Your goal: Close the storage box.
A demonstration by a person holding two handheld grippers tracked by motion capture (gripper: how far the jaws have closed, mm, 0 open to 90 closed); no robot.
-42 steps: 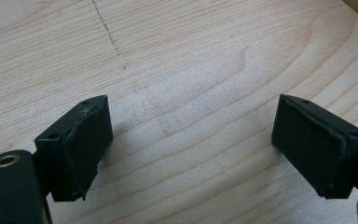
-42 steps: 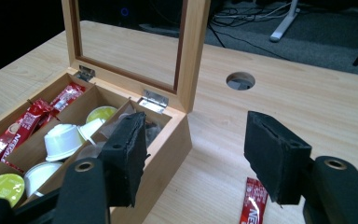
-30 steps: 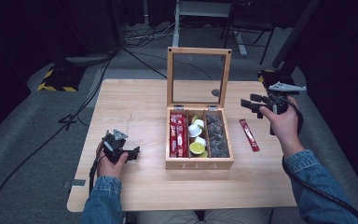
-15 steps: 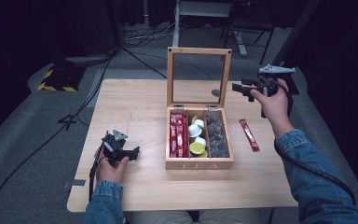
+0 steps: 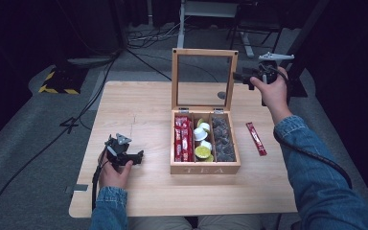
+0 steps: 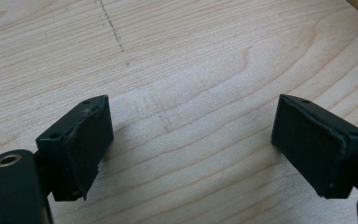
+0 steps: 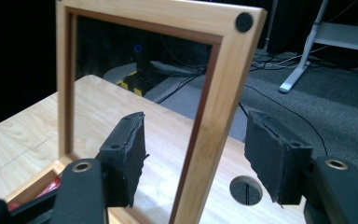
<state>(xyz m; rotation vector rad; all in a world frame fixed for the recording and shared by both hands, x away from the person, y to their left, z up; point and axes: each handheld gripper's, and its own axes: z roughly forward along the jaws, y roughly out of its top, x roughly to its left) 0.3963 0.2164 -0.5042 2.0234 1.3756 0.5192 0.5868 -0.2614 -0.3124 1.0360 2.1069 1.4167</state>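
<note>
A wooden tea box (image 5: 205,167) stands on the table with its glass-paned lid (image 5: 204,51) upright. Inside are red sachets (image 5: 183,139), white and green capsules (image 5: 202,143) and dark tea bags (image 5: 223,139). My right gripper (image 5: 238,76) is raised at the lid's right edge. In the right gripper view it (image 7: 196,126) is open, with one jaw on each side of the lid's right rail (image 7: 216,93) and not touching it. My left gripper (image 5: 136,155) rests low at the table's left. It (image 6: 191,121) is open over bare wood.
A loose red sachet (image 5: 256,138) lies on the table right of the box. A round cable hole (image 7: 246,190) sits in the tabletop behind the lid. Cables, a yellow-black striped block (image 5: 57,81) and a metal stand are on the floor beyond the table's far edge.
My right gripper has risen and moved back and left, from beside the box to the lid's right edge. The left gripper has not moved.
</note>
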